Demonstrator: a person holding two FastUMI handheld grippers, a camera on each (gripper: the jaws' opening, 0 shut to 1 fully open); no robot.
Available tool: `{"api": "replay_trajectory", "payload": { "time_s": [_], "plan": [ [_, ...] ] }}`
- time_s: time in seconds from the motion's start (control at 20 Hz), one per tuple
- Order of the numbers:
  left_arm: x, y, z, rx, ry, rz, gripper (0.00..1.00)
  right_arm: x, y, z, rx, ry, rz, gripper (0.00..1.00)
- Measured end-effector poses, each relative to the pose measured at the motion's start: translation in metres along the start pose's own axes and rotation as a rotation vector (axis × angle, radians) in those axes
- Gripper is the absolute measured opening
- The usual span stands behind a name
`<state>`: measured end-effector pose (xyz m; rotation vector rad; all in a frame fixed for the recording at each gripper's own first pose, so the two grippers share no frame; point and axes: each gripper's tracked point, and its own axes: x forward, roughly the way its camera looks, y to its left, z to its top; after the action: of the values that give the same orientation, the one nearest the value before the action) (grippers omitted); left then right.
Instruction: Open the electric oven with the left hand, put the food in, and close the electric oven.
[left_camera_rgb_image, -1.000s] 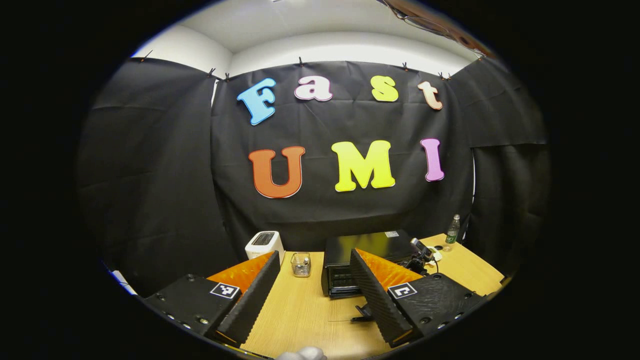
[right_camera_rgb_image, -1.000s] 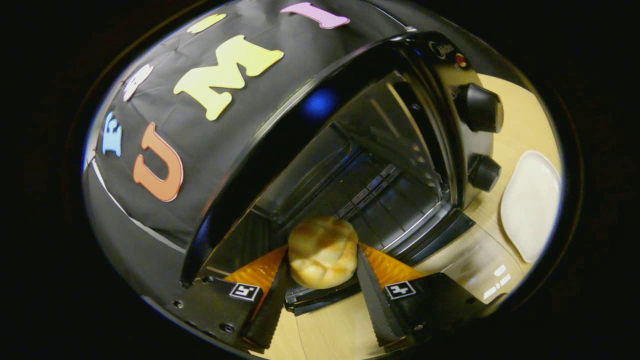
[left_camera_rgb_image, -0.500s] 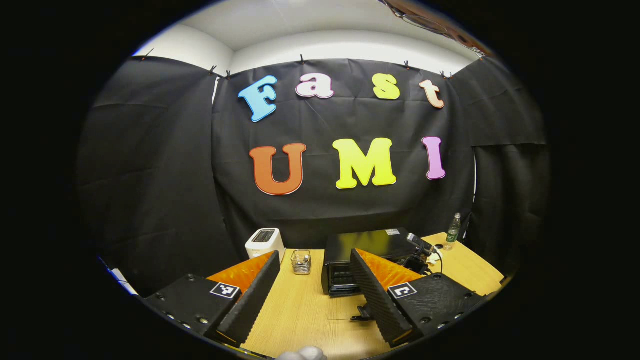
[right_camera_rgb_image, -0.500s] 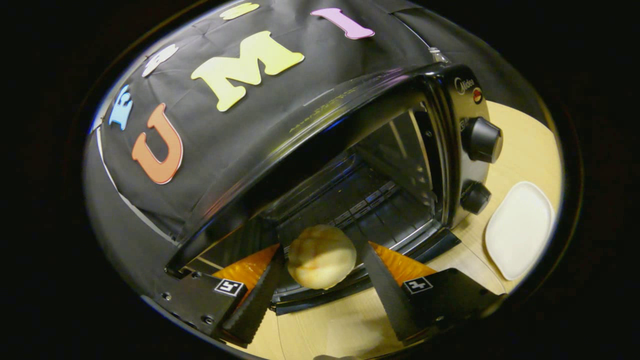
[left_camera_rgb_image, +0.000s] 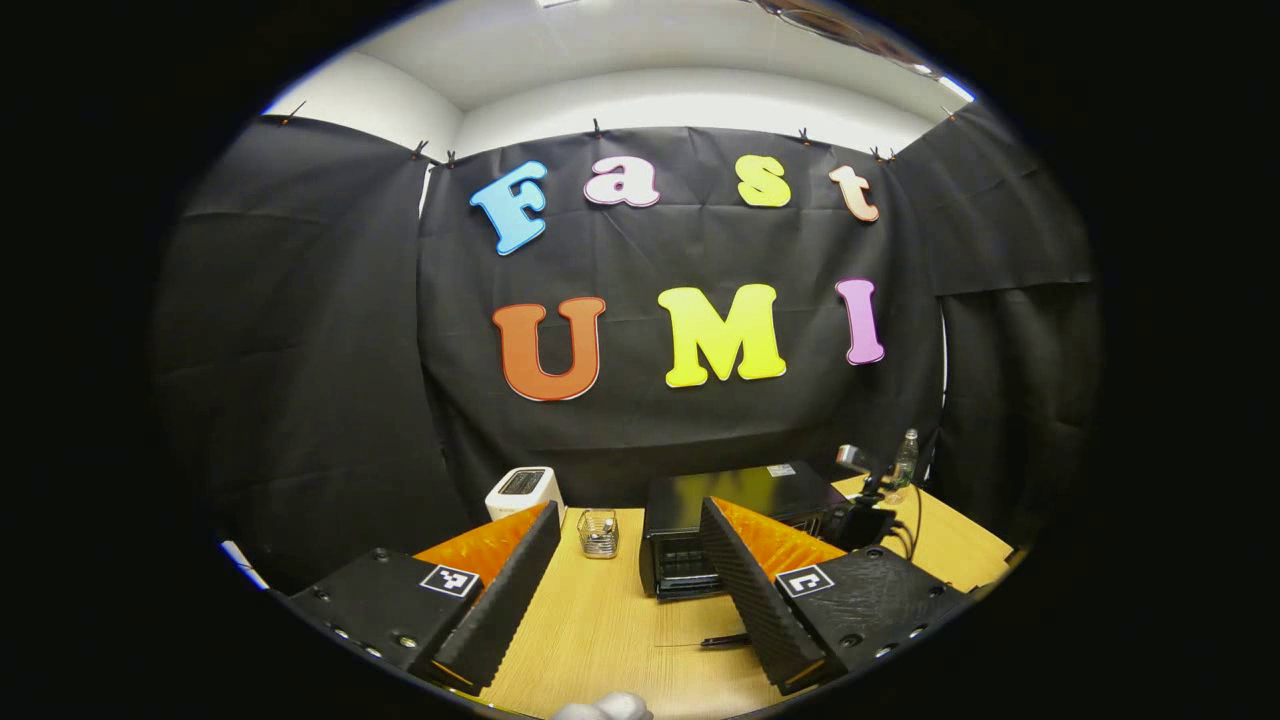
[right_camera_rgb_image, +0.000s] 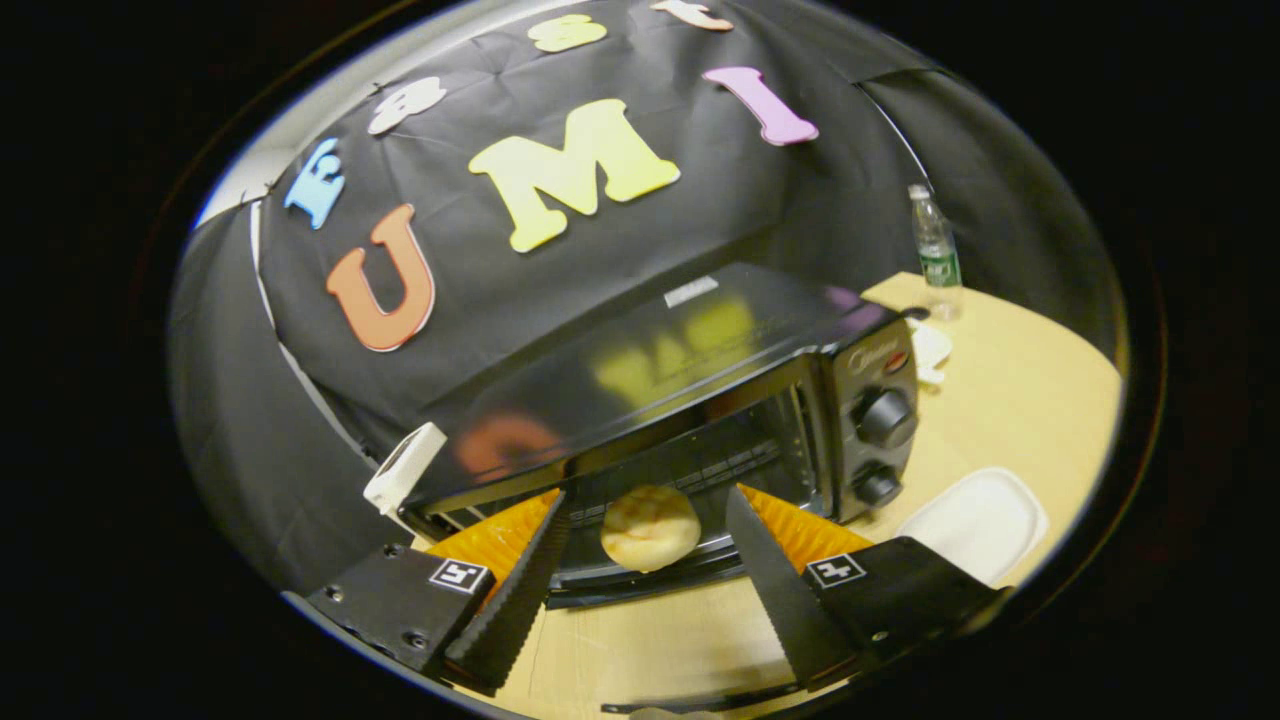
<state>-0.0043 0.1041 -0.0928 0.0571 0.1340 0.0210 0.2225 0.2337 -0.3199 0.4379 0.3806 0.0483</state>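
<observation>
Golden bun (right_camera_rgb_image: 650, 527) is sitting inside the oven (right_camera_rgb_image: 690, 400); right claw (right_camera_rgb_image: 648, 560) is gaping empty, so left claw (left_camera_rgb_image: 628, 585), spread, should be lifting the door squarely.

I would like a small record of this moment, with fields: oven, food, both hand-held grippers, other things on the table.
oven: black electric oven, door down and open, two knobs on its right panel
food: round bun, lying at the oven's mouth, free of both fingers
right hand-held gripper: open, in front of the oven
left hand-held gripper: open, holding nothing, above the table
other things: white tray beside the oven, white toaster, wire basket, bottle
</observation>
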Motion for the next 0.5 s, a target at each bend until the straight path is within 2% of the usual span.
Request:
{"api": "replay_trajectory", "payload": {
  "time_s": [0.05,0.1,0.15,0.2,0.25,0.4,0.45,0.5],
  "plan": [
    [0.001,-0.001,-0.003,0.004,0.0,-0.002,0.92,-0.016,-0.002,0.008,-0.034,-0.015,0.011,1.0],
    [0.0,-0.002,-0.007,0.004,-0.006,-0.004,0.92,-0.033,-0.004,0.016,-0.06,-0.032,0.023,0.96],
    [0.001,-0.002,-0.011,0.005,-0.007,-0.004,0.92,-0.051,-0.008,0.031,-0.09,-0.043,0.029,1.0],
    [0.0,-0.003,-0.014,0.003,-0.009,-0.004,0.92,-0.068,-0.011,0.042,-0.125,-0.063,0.036,1.0],
    [0.0,-0.004,-0.017,-0.002,-0.006,-0.004,0.92,-0.087,-0.009,0.053,-0.156,-0.087,0.041,0.96],
    [0.0,-0.01,-0.029,-0.004,-0.01,-0.008,0.92,-0.144,-0.017,0.112,-0.257,-0.195,0.033,1.0],
    [0.0,-0.015,-0.035,-0.006,-0.009,-0.015,0.92,-0.164,-0.015,0.131,-0.282,-0.236,0.032,0.96],
    [-0.001,-0.019,-0.041,-0.01,-0.002,-0.022,0.93,-0.183,-0.019,0.151,-0.319,-0.271,0.026,0.96]
  ]
}}
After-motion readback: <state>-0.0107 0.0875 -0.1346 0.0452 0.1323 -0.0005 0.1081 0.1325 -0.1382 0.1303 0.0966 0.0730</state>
